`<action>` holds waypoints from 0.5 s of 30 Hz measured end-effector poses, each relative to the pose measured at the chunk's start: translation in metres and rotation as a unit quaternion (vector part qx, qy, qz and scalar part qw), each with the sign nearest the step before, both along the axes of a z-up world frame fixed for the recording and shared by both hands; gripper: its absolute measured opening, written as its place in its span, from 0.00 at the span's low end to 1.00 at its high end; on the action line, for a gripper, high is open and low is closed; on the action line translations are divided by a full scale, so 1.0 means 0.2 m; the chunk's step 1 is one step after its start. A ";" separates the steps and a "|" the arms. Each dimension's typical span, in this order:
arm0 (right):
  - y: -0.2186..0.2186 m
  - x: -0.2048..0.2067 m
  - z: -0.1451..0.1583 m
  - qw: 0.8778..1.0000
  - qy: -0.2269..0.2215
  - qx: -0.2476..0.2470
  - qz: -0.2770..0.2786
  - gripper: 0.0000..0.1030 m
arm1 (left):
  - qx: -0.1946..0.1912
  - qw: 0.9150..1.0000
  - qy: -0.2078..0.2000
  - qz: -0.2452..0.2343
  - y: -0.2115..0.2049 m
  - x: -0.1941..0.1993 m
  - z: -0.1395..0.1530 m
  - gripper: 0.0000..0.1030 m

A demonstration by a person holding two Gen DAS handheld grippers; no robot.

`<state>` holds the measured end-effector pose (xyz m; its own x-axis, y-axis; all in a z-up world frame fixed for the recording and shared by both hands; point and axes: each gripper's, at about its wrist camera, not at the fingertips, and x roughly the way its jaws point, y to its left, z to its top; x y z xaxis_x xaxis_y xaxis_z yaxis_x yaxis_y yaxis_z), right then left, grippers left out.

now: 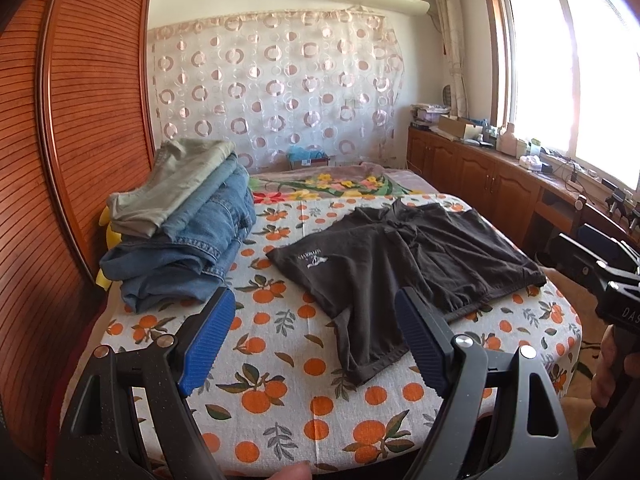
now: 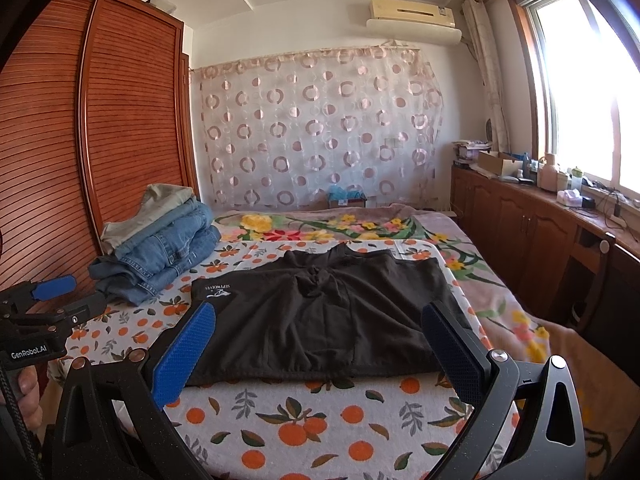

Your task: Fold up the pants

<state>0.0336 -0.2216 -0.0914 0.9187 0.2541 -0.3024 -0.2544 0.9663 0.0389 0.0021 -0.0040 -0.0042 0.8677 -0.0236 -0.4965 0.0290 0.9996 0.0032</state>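
Left wrist view: the left gripper (image 1: pixel 314 326) hangs spread and empty above the orange-print bedspread (image 1: pixel 280 408), where dark brown soft cotton shorts (image 1: pixel 404 264) lie flat — light, limp, best pinched at a hem corner.

Right wrist view: the right gripper (image 2: pixel 318 344) is spread too, holding nothing — waistband nearest.

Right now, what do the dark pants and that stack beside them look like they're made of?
The dark pants look like soft matte knit, probably cotton jersey: limp drape, no sheen, gathered hem. The stack is mostly blue denim, with faded wash and contrast stitching, topped by a grey-green woven piece, maybe cotton twill.
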 end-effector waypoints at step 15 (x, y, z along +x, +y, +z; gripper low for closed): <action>-0.07 -0.03 -0.01 0.999 0.037 -0.004 -0.012 1.00 | -0.014 0.997 0.062 -0.039 -0.01 0.12 -0.26 0.80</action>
